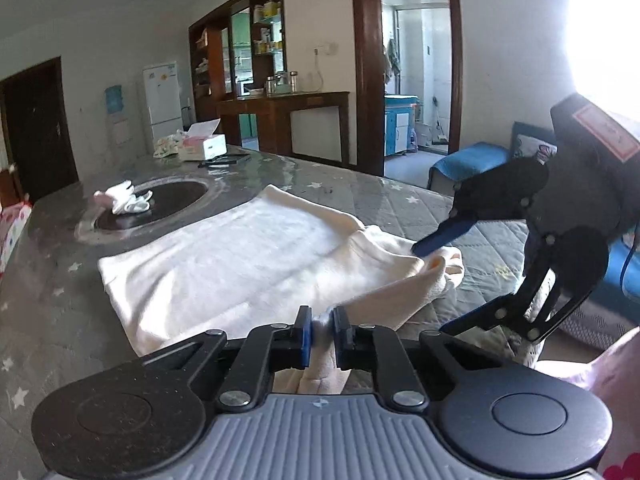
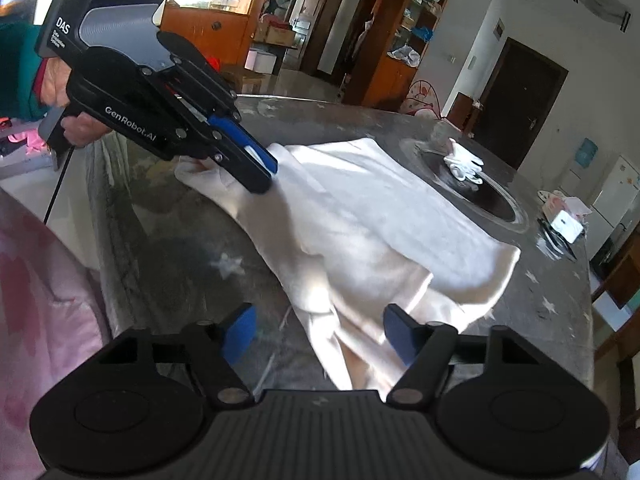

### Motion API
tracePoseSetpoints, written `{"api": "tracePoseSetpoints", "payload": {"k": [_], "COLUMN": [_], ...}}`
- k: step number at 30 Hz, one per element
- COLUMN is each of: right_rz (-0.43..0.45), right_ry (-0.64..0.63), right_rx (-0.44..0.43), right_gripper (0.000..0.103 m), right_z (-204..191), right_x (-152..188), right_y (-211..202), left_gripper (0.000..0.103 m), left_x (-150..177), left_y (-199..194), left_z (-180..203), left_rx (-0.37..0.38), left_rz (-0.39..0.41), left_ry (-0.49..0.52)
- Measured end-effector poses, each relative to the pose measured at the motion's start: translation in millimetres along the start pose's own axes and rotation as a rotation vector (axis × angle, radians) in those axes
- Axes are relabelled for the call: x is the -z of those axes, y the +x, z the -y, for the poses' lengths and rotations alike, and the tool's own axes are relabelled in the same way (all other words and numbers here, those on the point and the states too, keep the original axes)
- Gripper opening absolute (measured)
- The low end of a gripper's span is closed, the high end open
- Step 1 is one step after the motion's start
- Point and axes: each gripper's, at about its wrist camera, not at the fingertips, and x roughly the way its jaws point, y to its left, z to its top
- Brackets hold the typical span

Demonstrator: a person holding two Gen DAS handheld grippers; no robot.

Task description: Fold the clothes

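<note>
Across the middle of both frames: a grey star-print table [image 1: 400, 196], round dark inset [image 1: 160, 204] at mid-left of the left view with a small white bundle [image 1: 126, 200] on it. Spread over the table, filling the frame centre: the cream garment [image 1: 224, 264], mostly flat at the far end, bunched and rumpled at the near edge, lower centre to right of the left view. At bottom centre of the left view: left gripper [image 1: 322, 334], fingers together and clamped on a pinch of the garment's near edge, cloth squeezed white between the pads. In the right view the same tool at upper left, tip sunk into the cloth. At right of the left view: right gripper [image 1: 436, 280], fingers apart, one blue finger [image 1: 440, 236] lying on the bunched end; in its own view both pads wide, cloth between and below them, not pressed. Step in hand, by the look of it: taking hold of the near edge for a first fold, one corner gripped, the other not yet. Next move probably calls for lowering the right fingers around a single edge layer rather than the whole bunch, closing firmly, then lifting both holds together and level so the cloth carries over without twisting.
</note>
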Motion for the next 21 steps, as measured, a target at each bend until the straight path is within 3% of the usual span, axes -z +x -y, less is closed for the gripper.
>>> {"api": "tracePoseSetpoints", "payload": {"k": [3,4,6,8,9,10,11,13,18,20,21], "right_rz": [0.007,0.007,0.0,0.0,0.002,0.002,0.002,0.002,0.009,0.01,0.009], "right_ry": [0.025,0.046,0.097,0.139,0.154,0.174,0.193,0.227,0.271,0.267,0.263], "right_rx": [-0.001,-0.014,-0.044,-0.068,-0.076,-0.082,-0.088,-0.099,-0.104,-0.1,-0.095], "right_gripper": [0.053,0.04,0.026,0.021,0.02,0.02,0.02,0.02,0.02,0.02,0.02], "right_z": [4.9,8.6,16.6,23.6,26.7,29.7,32.6,37.9,44.9,44.6,43.5], "right_x": [-4.7,-6.4,-10.5,-14.8,-16.9,-18.3,-19.7,-22.0,-25.5,-25.6,-25.0], "right_y": [9.4,11.6,15.7,16.6,16.7,16.6,16.4,16.2,15.7,15.5,14.9], "left_gripper": [0.013,0.016,0.02,0.036,0.056,0.067,0.071,0.09,0.088,0.076,0.063], "left_x": [0.1,0.2,0.9,2.3,3.3,5.1,6.9,11.6,22.7,26.7,28.8], "left_y": [-0.8,-1.6,-4.8,-11.3,-15.1,-19.0,-22.8,-25.6,-18.4,-12.8,-10.2], "left_z": [-3.5,-4.3,-4.1,-1.7,0.1,2.7,5.4,11.0,20.6,19.6,18.8], "left_rx": [0.008,0.008,0.012,0.001,-0.004,-0.013,-0.021,-0.033,-0.055,-0.064,-0.068], "left_rz": [-0.001,-0.001,-0.006,0.001,0.006,0.01,0.013,0.006,-0.043,-0.064,-0.077], "left_ry": [-0.02,-0.023,-0.026,-0.013,-0.003,0.01,0.025,0.058,0.126,0.152,0.165]}}
